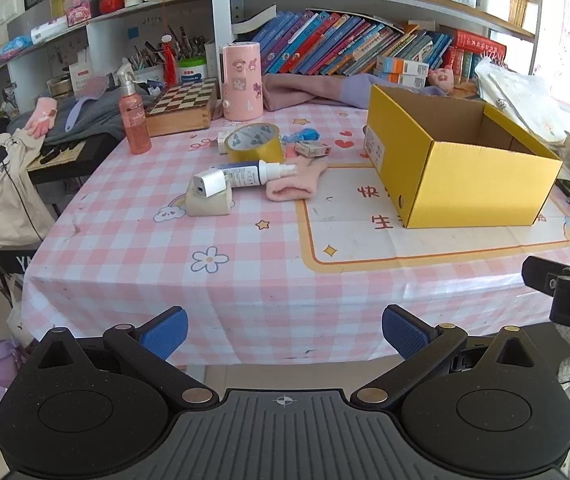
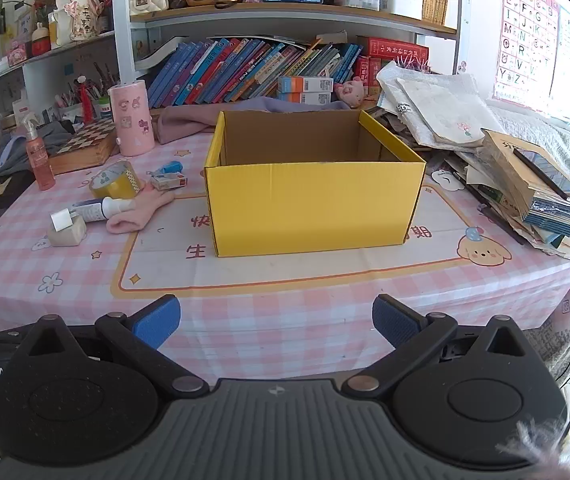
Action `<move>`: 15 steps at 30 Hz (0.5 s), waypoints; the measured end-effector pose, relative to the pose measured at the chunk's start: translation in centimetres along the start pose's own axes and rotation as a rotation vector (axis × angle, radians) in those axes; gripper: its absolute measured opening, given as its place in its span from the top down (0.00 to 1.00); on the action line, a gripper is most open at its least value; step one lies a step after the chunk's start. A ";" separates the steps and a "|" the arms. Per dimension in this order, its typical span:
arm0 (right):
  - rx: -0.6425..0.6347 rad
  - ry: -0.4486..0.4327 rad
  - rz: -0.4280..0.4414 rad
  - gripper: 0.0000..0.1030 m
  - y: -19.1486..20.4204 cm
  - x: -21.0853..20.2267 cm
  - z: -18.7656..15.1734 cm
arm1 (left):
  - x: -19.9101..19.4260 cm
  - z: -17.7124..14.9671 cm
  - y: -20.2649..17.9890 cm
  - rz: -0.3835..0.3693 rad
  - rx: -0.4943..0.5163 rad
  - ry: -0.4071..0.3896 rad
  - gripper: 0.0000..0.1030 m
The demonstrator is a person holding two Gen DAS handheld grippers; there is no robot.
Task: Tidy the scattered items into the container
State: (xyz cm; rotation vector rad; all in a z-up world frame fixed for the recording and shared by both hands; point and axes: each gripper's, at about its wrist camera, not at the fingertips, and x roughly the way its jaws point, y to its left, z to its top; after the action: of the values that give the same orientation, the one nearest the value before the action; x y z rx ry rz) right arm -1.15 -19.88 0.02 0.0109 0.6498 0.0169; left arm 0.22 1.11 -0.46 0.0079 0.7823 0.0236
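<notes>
Your left gripper (image 1: pixel 285 332) sits off the near edge of the table, blue-padded fingers (image 1: pixel 167 330) spread wide, nothing btwn them. Your right gripper (image 2: pixel 276 322) is the same: jaws wide apart, empty, held over the near edge, facing the open yellow cardboard box (image 2: pixel 313 204).

Box stands upright on the pink-and-white checked tablecloth (image 1: pixel 165 264), on the cream printed panel w/ orange border. What shows of its inside in the right wrist view is bare brown cardboard; the floor is hidden by the front wall.

Scattered items are all left of the box, none inside:
- yellow roll of packing tape (image 1: pixel 253 143), standing on edge
- small blue plastic item (image 1: pixel 305 135) behind it, near the box's back-left corner; too small to ID
- small red-and-white carton (image 1: pixel 312 148) lying flat just right of the tape
- white spray bottle w/ blue label (image 1: pixel 253 173) on its side, nozzle end on the pink knit sock (image 1: pixel 297 184)
- white charger plug (image 1: pixel 209 186) resting on top of a beige block (image 1: pixel 208 202), touching the bottle's base end

Sock's nearest to the box, not touching.

Farther back: tall pink sprayer bottle (image 1: pixel 135 118), wooden chessboard box (image 1: pixel 183 106), pink cylindrical canister w/ stickers (image 1: pixel 241 80).
</notes>
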 end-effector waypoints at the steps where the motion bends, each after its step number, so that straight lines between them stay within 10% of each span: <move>1: -0.002 -0.001 -0.003 0.00 0.0 0.0 0.0 | 0.0 0.0 0.0 0.000 0.001 0.002 0.00; 15: -0.009 0.000 -0.020 0.00 0.1 0.1 0.0 | 0.3 0.0 -0.3 -0.024 0.012 0.020 0.00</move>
State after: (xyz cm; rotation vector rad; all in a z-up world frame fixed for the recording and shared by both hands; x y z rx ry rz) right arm -1.10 -19.81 0.00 -0.0046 0.6496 0.0011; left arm 0.44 0.77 -0.64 0.0103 0.8024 -0.0036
